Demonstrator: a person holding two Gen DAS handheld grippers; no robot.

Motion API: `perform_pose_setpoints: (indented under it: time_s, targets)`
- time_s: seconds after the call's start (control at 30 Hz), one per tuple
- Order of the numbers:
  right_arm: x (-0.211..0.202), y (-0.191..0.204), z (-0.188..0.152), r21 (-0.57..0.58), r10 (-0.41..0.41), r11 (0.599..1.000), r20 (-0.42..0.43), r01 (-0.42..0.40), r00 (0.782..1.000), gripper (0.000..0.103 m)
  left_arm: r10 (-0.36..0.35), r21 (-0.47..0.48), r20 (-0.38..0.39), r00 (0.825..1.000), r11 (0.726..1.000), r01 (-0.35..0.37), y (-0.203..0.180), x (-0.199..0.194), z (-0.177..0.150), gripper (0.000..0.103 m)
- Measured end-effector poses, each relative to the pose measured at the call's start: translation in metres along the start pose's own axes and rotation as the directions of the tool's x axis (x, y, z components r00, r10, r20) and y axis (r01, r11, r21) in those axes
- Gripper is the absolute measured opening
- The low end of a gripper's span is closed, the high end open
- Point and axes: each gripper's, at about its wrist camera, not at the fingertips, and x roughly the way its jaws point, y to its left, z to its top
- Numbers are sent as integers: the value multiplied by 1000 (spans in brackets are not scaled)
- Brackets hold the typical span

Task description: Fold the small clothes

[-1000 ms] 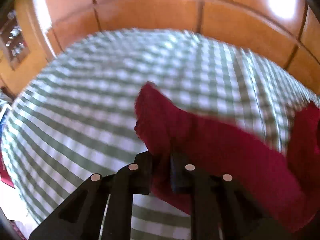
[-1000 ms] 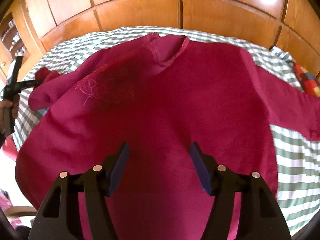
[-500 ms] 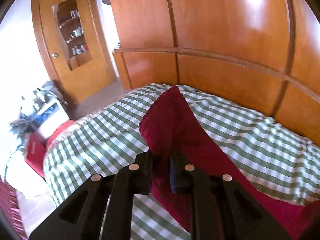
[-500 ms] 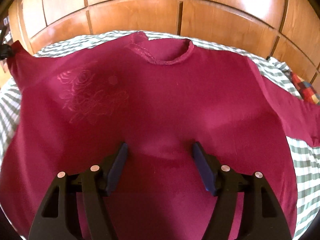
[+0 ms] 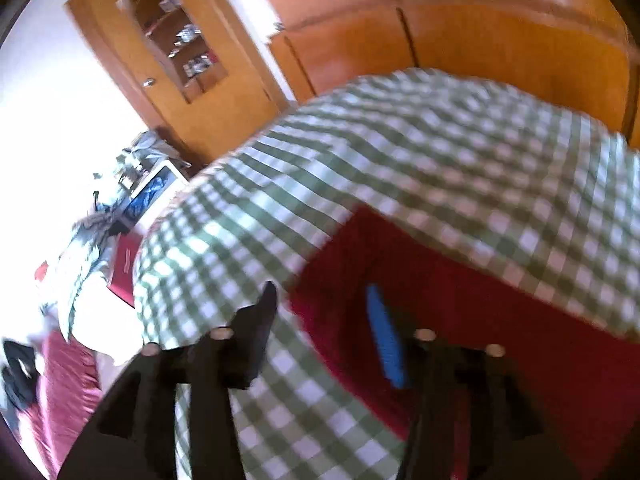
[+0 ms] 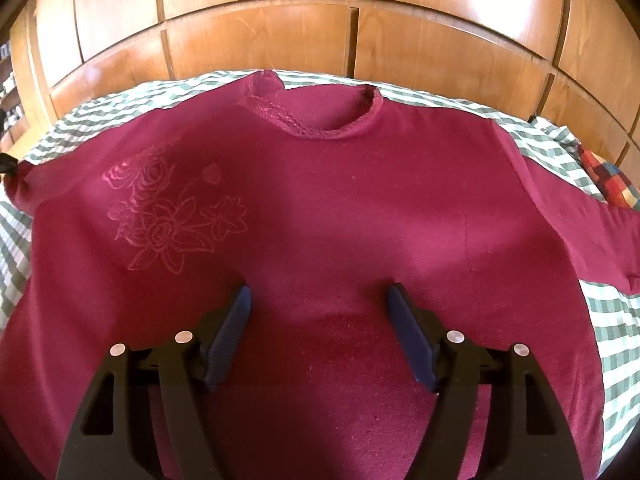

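Zero folds so far: your sweater point(image 6: 320, 208) lies flat on the bed point(image 6: 616, 320), left gripper point(image 5: 324, 320) opening off the sleeve, right gripper point(image 6: 320, 320) opening, empty; all folding's left imo.

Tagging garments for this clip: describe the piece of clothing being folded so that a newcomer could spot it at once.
Start at the wooden panelled headboard and drop to the bed's green-and-white checked cover. Spread flat across it, neckline toward the headboard, lies the dark red long-sleeved top. Unlike the multicoloured patchwork item at the bed's edge, it is one plain colour, with a tone-on-tone rose design on one side of the chest.
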Motion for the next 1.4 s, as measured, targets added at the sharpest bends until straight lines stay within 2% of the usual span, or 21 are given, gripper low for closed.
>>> perform_pose_setpoints:
  time_s: [0.07,0.13,0.2,0.23,0.27,0.33,0.37,0.47,0.57,0.63,0.73,0.77,0.8,0.87,0.97,1.03,1.13,1.23,1.27,1.3,1.4]
  targets:
    - [0,0,0,1,0,1000,2,0,1000,71,-37,-43,42,998,998,39,14,-17,4,53]
    - [-1,1,-1,2,2,1000,3,-2,1000,71,-201,-70,115,973,975,209,18,-45,6,54]
    - [-1,1,-2,2,2,1000,4,-2,1000,71,-379,-1,155,913,924,383,3,-70,6,60]
    - [-1,1,-2,3,3,1000,4,-3,1000,71,-468,61,156,870,884,464,-11,-84,4,60]
    - [0,1,-2,7,-2,1000,2,2,1000,71,-574,152,142,807,818,555,-33,-103,1,60]
    - [-1,0,-2,9,2,1000,3,-2,1000,71,-700,299,91,708,697,651,-76,-135,-9,60]
    - [-1,0,-2,10,3,1000,3,-3,1000,71,-764,392,34,644,603,695,-108,-156,-17,60]
    - [-1,0,-2,12,6,1000,5,-6,1000,71,-829,573,-95,551,407,711,-189,-200,-44,60]
    - [-1,-2,-2,18,16,1000,7,-16,1000,71,-832,639,-200,517,289,712,-248,-219,-61,60]
    - [-1,-3,-2,21,24,999,9,-24,1000,72,-823,658,-261,504,231,717,-286,-227,-73,60]
    - [-1,-4,-3,26,35,999,12,-35,999,73,-805,661,-321,498,186,727,-309,-227,-85,58]
    - [-1,-4,-3,27,38,999,13,-39,999,73,-789,659,-366,493,155,736,-316,-223,-92,43]
    - [-1,-4,-3,29,42,999,14,-42,999,73,-780,661,-380,497,147,736,-319,-222,-96,33]
    - [-1,-4,-3,30,42,999,14,-42,999,74,-785,647,-394,479,133,751,-316,-216,-104,17]
    - [-2,-4,-1,33,43,999,13,-43,999,74,-819,612,-343,461,178,771,-303,-210,-108,8]
    - [-1,-6,3,45,42,998,16,-43,999,71,-827,594,-275,491,256,762,-297,-207,-103,7]
    - [8,-6,18,57,47,997,6,-47,999,70,-833,509,-204,515,359,782,-297,-201,-81,5]
    - [19,-4,26,62,37,997,-9,-36,999,73,-802,499,-189,567,419,759,-314,-201,-77,4]
    - [19,-3,27,62,37,997,-12,-36,999,73,-779,509,-174,603,453,732,-321,-201,-81,4]
    - [18,-4,27,63,42,997,-13,-41,999,73,-768,504,-177,616,467,727,-324,-201,-84,5]
    - [10,-14,26,79,93,993,-15,-91,996,73,-769,410,-162,619,518,751,-306,-198,-82,21]
